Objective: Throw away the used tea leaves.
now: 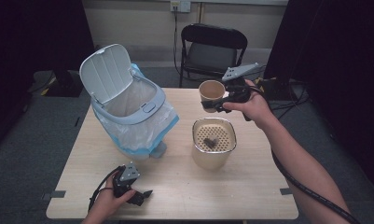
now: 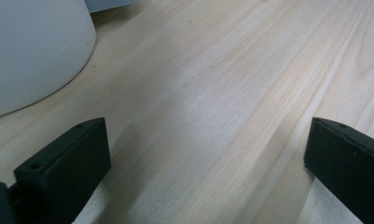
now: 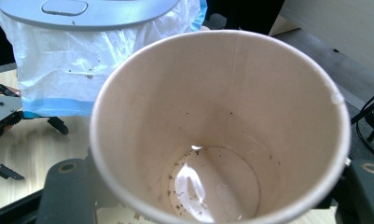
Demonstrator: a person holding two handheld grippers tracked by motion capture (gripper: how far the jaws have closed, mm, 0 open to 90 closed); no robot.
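Observation:
My right gripper [image 1: 211, 105] is shut on a tan paper cup [image 1: 211, 93] and holds it upright above the far right of the table, beyond the cream strainer pot [image 1: 214, 156]. Seen from the right gripper [image 3: 212, 196], the paper cup [image 3: 222, 116] sits between the two jaws, with a little liquid and dark specks at its bottom. Dark wet residue [image 1: 210, 142] lies on the pot's perforated insert. My left gripper [image 1: 144, 194] rests near the table's front left edge. Its jaws stand wide apart over bare wood in the left gripper view [image 2: 208, 158].
A grey-rimmed bin [image 1: 142, 109] with a white liner and a raised lid [image 1: 105, 70] stands at the table's left middle; the bin [image 3: 91, 14] is also behind the cup. A white round base [image 2: 31, 51] is close to my left gripper. A black folding chair [image 1: 212, 49] stands beyond the table.

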